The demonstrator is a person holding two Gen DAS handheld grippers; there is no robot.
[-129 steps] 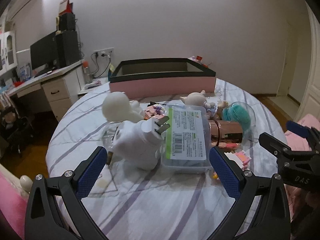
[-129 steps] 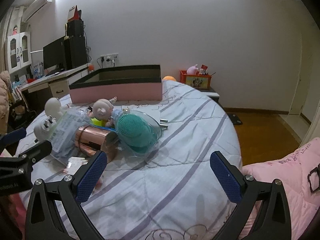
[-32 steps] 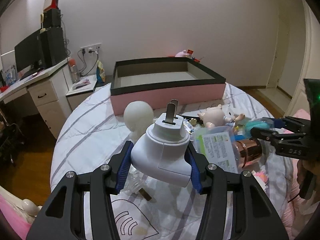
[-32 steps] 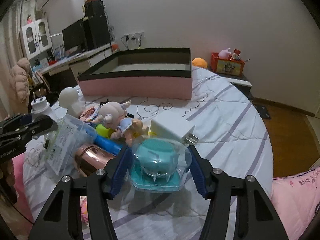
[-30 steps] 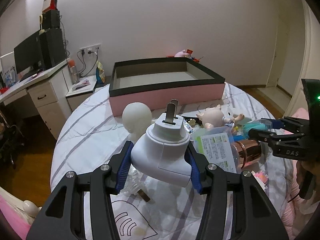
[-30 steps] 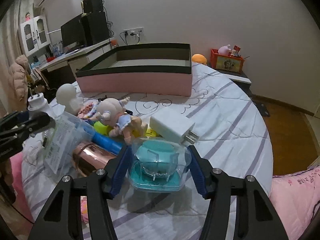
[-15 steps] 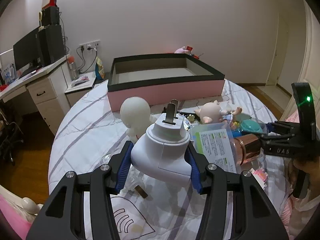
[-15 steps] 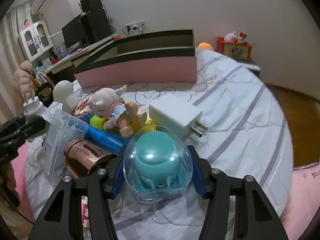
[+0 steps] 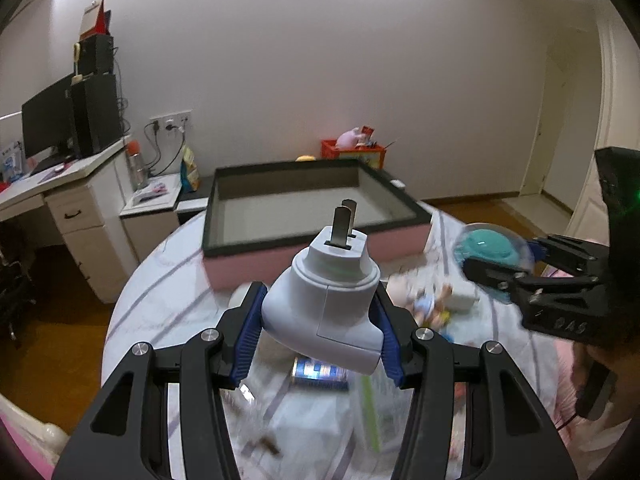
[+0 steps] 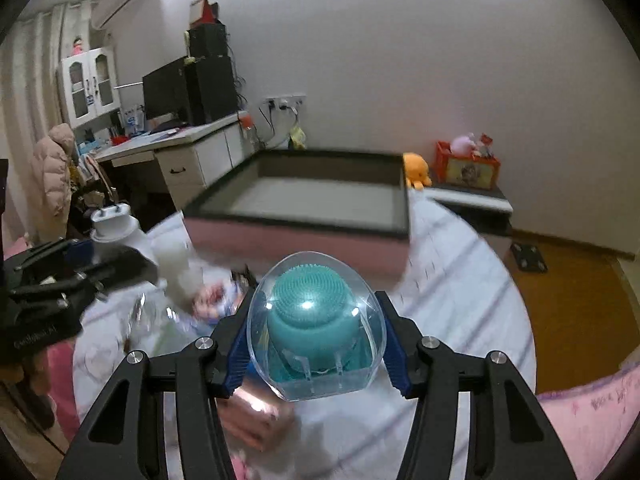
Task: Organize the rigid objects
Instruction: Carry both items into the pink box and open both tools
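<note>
While both grippers hang above the round bed (image 9: 168, 280), each one is clamped on a thing of its own. The left gripper (image 9: 320, 332) holds a white plug adapter (image 9: 324, 312) between its blue pads (image 9: 249, 334), which press on the adapter's rounded body from either side — its two metal prongs stand upward and point toward the pink box (image 9: 312, 216). That box, dark-rimmed and open-topped, lies on the bed beyond the adapter, its near wall just behind the prongs in the left wrist view. The right gripper (image 10: 316, 344) grips a clear dome case (image 10: 316, 320) with a teal bristled brush (image 10: 310, 304) inside; its pads bear on the case's lower sides, and the dome rises upright between the fingers. The pink box (image 10: 304, 208) sits beyond the case, too. Below both grippers — on the near side of the box — a blurred clutter of small toys (image 9: 428, 300) lies on the striped sheet.
</note>
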